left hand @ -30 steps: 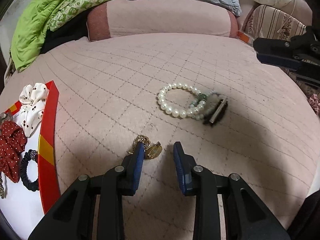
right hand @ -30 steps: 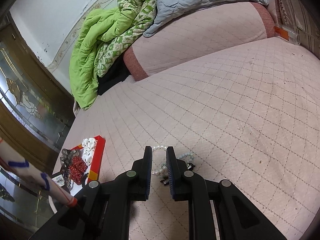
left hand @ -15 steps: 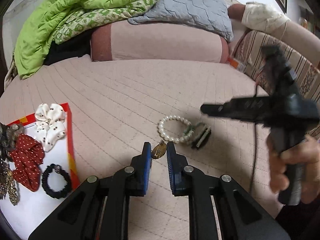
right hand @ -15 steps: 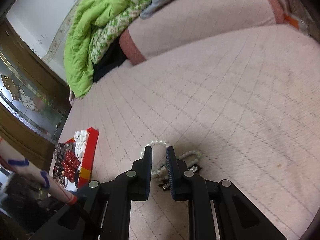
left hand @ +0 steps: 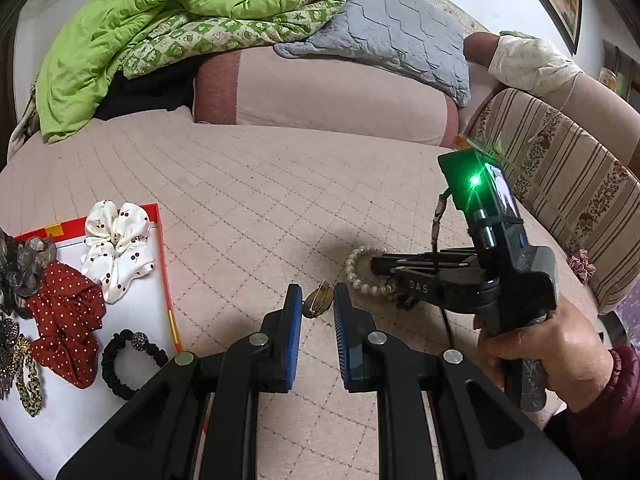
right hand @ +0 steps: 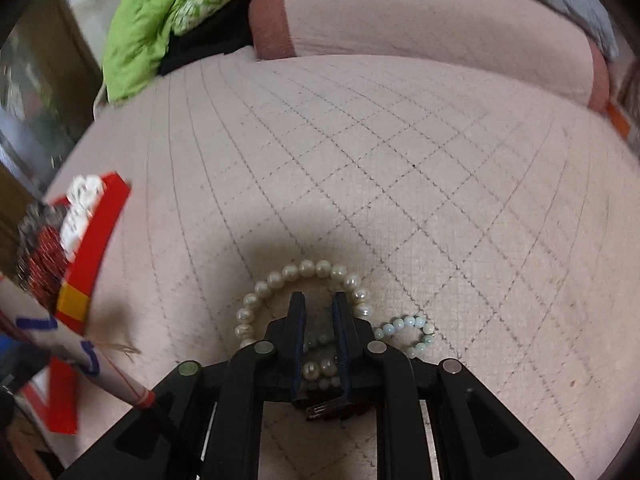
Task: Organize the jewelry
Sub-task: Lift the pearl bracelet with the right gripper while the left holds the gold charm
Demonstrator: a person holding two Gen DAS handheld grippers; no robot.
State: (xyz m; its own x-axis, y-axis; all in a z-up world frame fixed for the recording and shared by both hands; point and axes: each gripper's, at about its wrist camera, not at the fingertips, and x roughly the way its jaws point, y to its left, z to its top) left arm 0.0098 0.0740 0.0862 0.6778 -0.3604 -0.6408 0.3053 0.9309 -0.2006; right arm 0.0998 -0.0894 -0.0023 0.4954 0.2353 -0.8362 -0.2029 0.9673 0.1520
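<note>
Pearl bracelet (right hand: 304, 300) flat on the quilted bedspread (right hand: 400, 168), well right of the red-rimmed tray (left hand: 162, 256); paler bead bracelet (right hand: 408, 330) just beside it. Right gripper (right hand: 319, 312) lowered over the pearl loop, fingers narrow, strand between them, grasp not confirmed. Left gripper (left hand: 314, 306) clamped on a gold brooch (left hand: 318, 304), lifted, between tray and bracelet. Probably light, limp and slippery: best pinched across one strand, not over the whole loop.

On the bed (left hand: 248, 200), the tray (left hand: 162, 252) of scrunchies (left hand: 116, 240) lies at nine o'clock, the pearl bracelet (left hand: 356, 272) at three, pillows (left hand: 332, 92) at twelve.
</note>
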